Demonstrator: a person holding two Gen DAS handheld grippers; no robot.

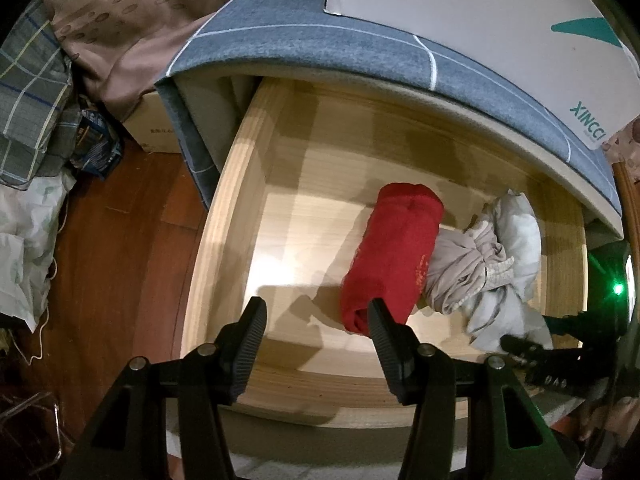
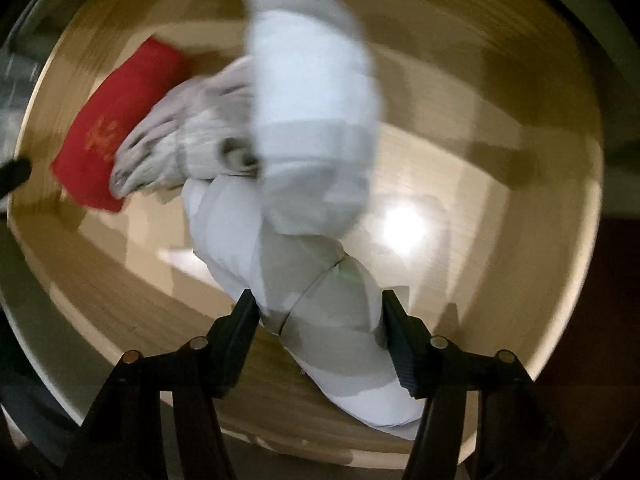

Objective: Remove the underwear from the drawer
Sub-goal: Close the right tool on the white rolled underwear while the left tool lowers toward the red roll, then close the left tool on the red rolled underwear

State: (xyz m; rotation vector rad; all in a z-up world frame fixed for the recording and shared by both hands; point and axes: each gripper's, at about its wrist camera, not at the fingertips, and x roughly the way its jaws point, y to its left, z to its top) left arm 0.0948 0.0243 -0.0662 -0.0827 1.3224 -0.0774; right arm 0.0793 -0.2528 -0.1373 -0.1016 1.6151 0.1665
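Note:
The wooden drawer (image 1: 224,220) stands pulled out from under a bed. In it lie a rolled red underwear (image 1: 394,256) (image 2: 116,120), a crumpled beige piece (image 1: 460,276) (image 2: 180,140) and a white piece (image 1: 516,232) (image 2: 312,100), all touching. My left gripper (image 1: 316,306) hangs open over the drawer's front edge, with nothing between its fingers; its right finger crosses the near end of the red roll. My right gripper (image 2: 318,298) points down into the drawer, shut on the white underwear, whose cloth fills the gap from pad to pad. The right wrist view is blurred.
A grey-blue checked sheet (image 1: 320,52) overhangs the drawer's back, with a white box (image 1: 480,20) on top. Left of the drawer are a cardboard box (image 1: 156,128), wooden floor (image 1: 120,260), piled fabrics (image 1: 32,100) and a white bag (image 1: 20,248).

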